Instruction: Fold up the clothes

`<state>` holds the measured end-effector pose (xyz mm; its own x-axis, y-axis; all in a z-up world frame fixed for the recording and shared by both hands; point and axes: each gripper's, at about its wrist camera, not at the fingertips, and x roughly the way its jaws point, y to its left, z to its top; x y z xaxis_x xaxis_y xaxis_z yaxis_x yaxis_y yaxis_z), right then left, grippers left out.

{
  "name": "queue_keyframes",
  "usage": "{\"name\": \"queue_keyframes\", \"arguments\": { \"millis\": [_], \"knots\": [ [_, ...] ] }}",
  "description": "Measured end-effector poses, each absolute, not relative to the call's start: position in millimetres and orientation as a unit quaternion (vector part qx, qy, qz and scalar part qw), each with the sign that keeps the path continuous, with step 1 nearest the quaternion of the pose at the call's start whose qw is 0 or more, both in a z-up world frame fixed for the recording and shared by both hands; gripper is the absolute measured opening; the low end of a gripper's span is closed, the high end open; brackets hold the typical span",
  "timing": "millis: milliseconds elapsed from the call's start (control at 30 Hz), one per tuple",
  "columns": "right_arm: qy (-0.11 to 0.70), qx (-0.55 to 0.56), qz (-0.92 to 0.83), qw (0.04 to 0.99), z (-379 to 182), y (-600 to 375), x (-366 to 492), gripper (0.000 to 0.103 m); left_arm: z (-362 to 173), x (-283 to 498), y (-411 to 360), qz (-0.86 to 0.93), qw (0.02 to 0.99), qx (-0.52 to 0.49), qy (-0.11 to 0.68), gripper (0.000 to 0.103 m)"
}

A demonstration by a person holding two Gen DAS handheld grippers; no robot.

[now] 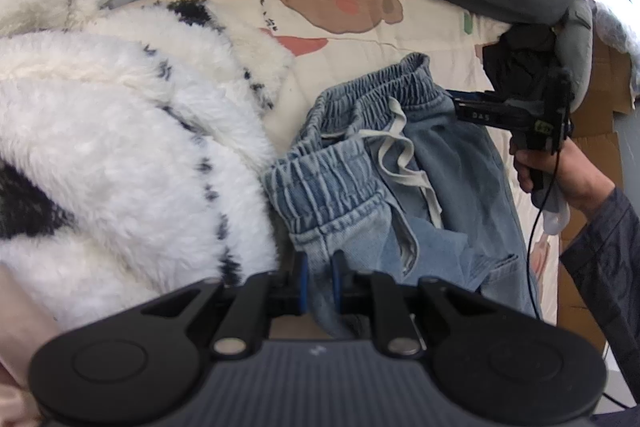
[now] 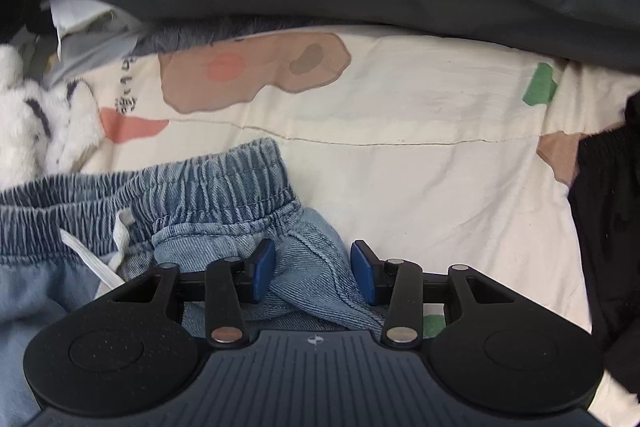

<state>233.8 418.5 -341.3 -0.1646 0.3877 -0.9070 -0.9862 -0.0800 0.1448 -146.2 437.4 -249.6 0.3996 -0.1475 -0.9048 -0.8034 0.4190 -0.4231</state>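
The jeans lie bunched on the bed, waistband just beside the fluffy white blanket. My left gripper pinches denim below the waistband; my right gripper stands parted around the far corner, probably to spread them flat.

Soft, even daylight with faint shadows and no glare; fisheye bending and mild blur at edges, bright overexposure far right.

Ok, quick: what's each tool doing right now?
Left tool: shut on the denim pants, pinching fabric below the waistband.
Right tool: open, denim lying between its blue pads, not clamped.
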Motion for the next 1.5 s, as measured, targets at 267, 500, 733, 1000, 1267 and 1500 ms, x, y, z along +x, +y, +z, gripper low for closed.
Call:
{"name": "queue_keyframes", "arguments": {
  "millis": [267, 500, 733, 1000, 1267, 1500],
  "knots": [
    [0.412, -0.288, 0.629, 0.593, -301, 400, 252, 0.007, -225, -141, 448, 0.225, 0.726, -0.456, 0.463, 0.011],
    [0.385, -0.259, 0.589, 0.662, -256, 393, 275, 0.006, -197, -124, 468, 0.214, 0.770, -0.425, 0.425, 0.011],
    [0.347, -0.241, 0.552, 0.719, -214, 386, 312, 0.006, -193, -93, 495, 0.204, 0.806, -0.381, 0.404, 0.011],
    [0.325, -0.213, 0.530, 0.754, -181, 405, 345, 0.006, -190, -57, 536, 0.215, 0.822, -0.361, 0.385, 0.011],
    [0.326, -0.186, 0.526, 0.763, -162, 432, 360, 0.006, -196, -43, 569, 0.255, 0.815, -0.355, 0.379, 0.011],
    [0.361, -0.201, 0.524, 0.745, -191, 466, 354, 0.008, -262, -35, 600, 0.299, 0.769, -0.369, 0.429, 0.011]
  ]
}}
